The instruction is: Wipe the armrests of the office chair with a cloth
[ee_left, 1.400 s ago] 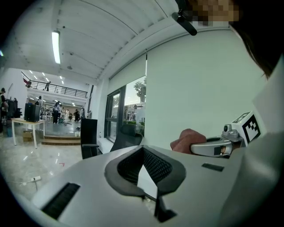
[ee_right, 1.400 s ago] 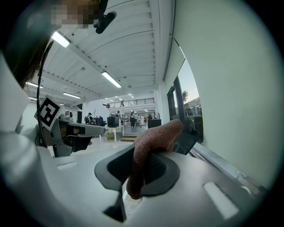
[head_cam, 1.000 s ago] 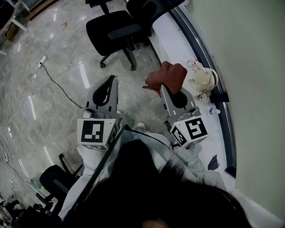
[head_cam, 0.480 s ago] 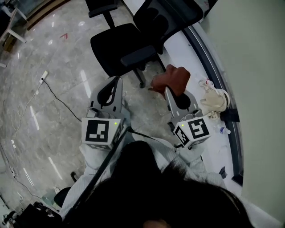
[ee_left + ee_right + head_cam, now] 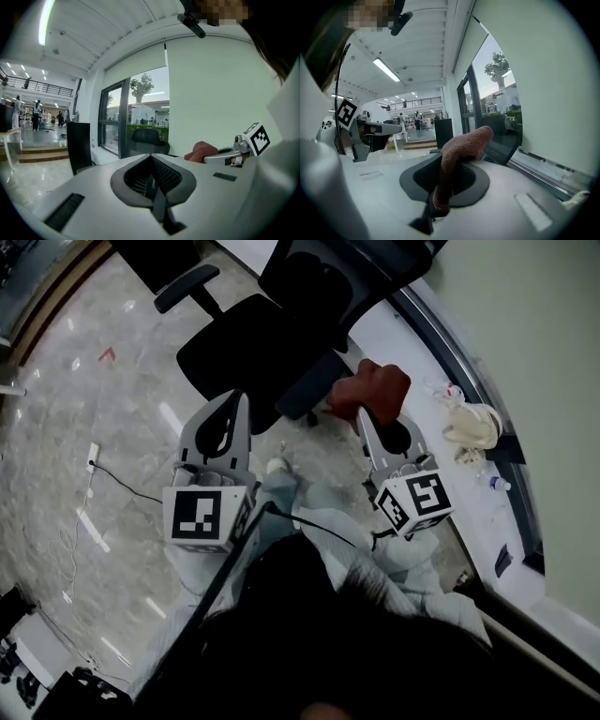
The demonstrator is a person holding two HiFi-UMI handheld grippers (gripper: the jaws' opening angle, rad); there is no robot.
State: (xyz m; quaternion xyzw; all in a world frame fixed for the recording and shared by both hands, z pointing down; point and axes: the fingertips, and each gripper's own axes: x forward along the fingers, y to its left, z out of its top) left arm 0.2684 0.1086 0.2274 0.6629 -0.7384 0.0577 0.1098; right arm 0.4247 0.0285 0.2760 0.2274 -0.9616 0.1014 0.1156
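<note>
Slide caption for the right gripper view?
Right tongs shut on a brown cloth, office chair ahead by the window.

2 tools (image 5: 238, 401) (image 5: 364, 418), 1 cloth (image 5: 373, 388), 1 office chair (image 5: 246, 352), 2 armrests (image 5: 187, 287) (image 5: 307, 388)

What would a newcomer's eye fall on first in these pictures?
First comes the reddish-brown terry cloth clamped in the right gripper near the middle of the head view. It is close beside the near armrest of the black office chair at the top. Next comes the left gripper at the left, jaws together and empty, above the grey marble floor.
</note>
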